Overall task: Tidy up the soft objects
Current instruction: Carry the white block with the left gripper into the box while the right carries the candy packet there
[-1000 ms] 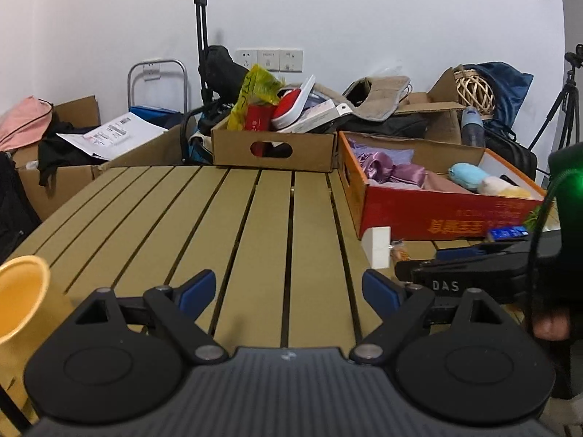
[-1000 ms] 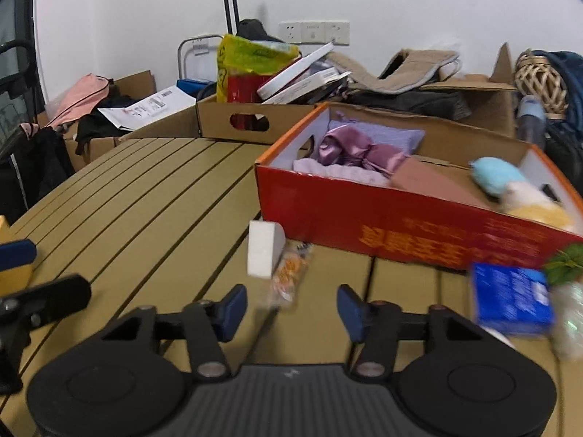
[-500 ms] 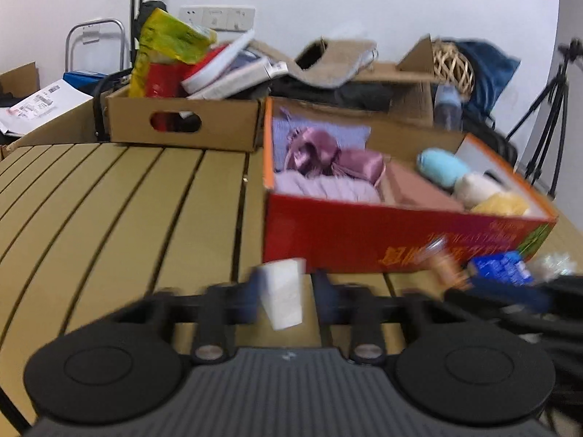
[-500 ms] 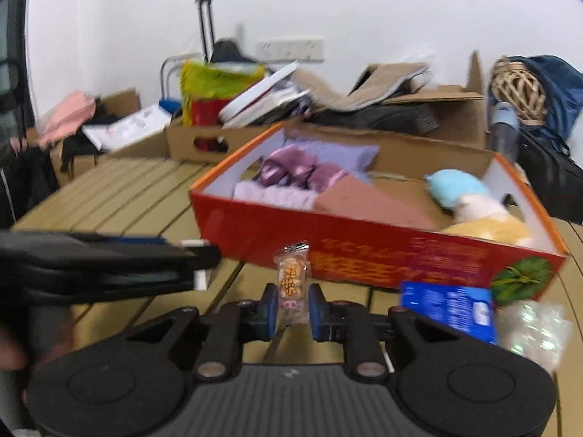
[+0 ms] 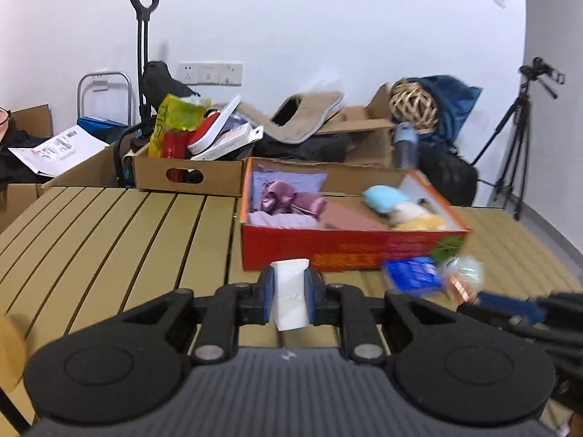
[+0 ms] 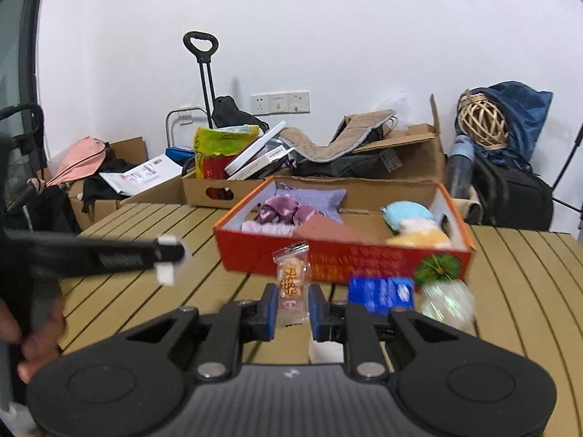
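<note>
The left gripper (image 5: 289, 296) is closed on a white foam block (image 5: 290, 293), which stands upright between the blue pads (image 5: 269, 289) and is raised off the slatted table (image 5: 120, 233). The right gripper (image 6: 290, 307) is closed on a clear snack packet (image 6: 292, 280) with orange print, held upright between its pads, also off the table.

Beyond both grippers, the red cardboard box (image 6: 339, 258) sits on the table with its long side facing the cameras.
- Left compartment: a purple satin cloth (image 6: 282, 213) lying on pale lilac fabric (image 6: 313, 196).
- Centre: a brown cardboard divider (image 6: 324, 229), tilted.
- Right compartment: a light blue soft toy (image 6: 406, 213) at the back, a white soft piece (image 6: 417, 224) touching it, and a yellow soft piece (image 6: 419, 238) at the front.

In front of the red box, on the table, lie a blue packet (image 6: 380, 293) and, just beside it to the right, a clear crinkled bag (image 6: 448, 304); both are blurred.

Behind the red box, past the far table edge, a brown box with a hand slot (image 5: 186, 176) holds a yellow-green bag (image 5: 178, 120), a red container (image 5: 175, 144) and flat white items (image 5: 226, 134). Farther right, an open carton (image 5: 360, 134) carries a beige padded mat (image 5: 309, 114).
</note>
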Motion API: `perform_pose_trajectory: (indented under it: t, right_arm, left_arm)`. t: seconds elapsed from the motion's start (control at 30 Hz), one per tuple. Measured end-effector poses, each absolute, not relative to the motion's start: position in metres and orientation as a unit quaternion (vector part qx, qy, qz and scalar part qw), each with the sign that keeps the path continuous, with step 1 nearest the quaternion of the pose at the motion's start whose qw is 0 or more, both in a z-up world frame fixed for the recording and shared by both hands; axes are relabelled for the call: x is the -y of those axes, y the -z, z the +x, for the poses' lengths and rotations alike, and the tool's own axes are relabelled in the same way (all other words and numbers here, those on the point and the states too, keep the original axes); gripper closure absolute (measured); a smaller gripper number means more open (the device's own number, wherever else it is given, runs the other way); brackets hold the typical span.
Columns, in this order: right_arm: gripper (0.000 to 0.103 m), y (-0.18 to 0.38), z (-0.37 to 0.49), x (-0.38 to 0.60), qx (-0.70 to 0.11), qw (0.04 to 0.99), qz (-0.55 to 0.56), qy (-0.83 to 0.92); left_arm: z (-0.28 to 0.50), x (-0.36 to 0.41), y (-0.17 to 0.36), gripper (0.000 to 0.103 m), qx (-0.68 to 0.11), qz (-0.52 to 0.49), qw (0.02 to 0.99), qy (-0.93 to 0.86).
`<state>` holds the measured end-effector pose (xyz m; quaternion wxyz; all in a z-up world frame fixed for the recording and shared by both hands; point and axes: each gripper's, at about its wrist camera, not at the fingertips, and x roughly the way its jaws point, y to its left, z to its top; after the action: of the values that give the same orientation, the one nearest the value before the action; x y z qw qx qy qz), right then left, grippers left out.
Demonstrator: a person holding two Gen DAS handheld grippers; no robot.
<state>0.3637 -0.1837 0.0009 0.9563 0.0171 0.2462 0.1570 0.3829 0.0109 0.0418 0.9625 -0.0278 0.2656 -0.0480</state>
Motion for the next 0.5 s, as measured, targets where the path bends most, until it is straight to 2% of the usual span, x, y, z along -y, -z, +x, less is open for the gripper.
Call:
perform_pose_trajectory:
  t: [0.23, 0.5]
  right_arm:
    - [0.086, -0.011, 0.249, 0.214, -0.240, 0.958, 0.028, -0.155]
    - [0.086, -0.025, 0.164, 0.228, -0.214, 0.964, 0.028, -0.158]
  left_arm:
    - [0.268, 0.008, -0.070, 0.085, -0.249, -0.046, 0.964, 0.078]
    - [0.192, 0.020, -0.084, 0.085, -0.233, -0.047, 0.968, 0.083]
